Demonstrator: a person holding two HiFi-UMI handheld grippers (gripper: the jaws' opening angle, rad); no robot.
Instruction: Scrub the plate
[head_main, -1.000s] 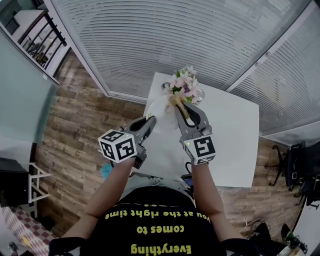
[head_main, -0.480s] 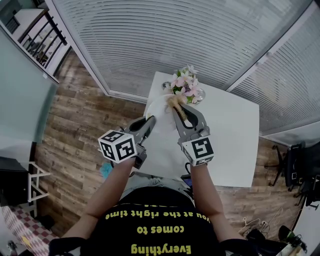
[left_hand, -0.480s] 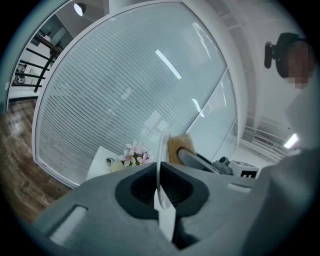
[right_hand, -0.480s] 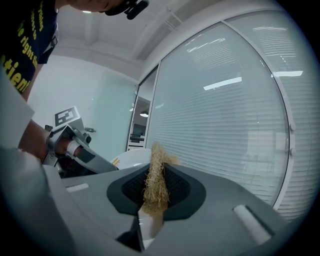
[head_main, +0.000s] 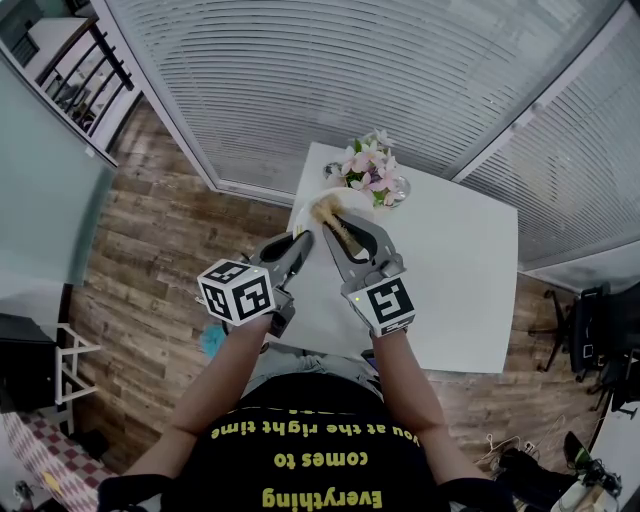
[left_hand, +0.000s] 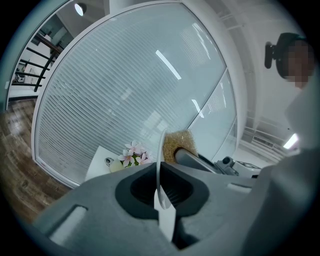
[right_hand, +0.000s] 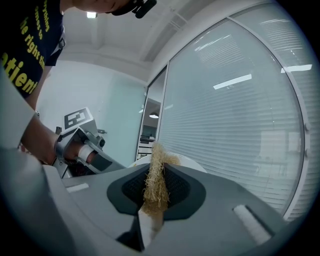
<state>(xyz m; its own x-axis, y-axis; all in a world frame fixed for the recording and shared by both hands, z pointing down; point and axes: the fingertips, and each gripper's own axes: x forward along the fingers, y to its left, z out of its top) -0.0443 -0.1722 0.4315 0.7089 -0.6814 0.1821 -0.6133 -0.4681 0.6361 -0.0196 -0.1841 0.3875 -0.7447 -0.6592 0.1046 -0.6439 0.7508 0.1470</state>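
Now my left gripper (head_main: 299, 244) clamps the plate (left_hand: 161, 162) by its rim, mid-frame: stiff, slick, breakable. My right gripper (head_main: 343, 238) squeezes a soft loofah scrubber (right_hand: 156, 176).

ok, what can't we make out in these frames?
Face of the plate: left gripper view shows only its edge, clamped in the left tool; head view has it tiny, white on the white table. Dirt unreadable.
Contact of scrubber and plate: right gripper view, the fibres in the right tool cover the plate behind.
What the flowers stand in: too small in head view; left tool's body partly covers it in left gripper view.
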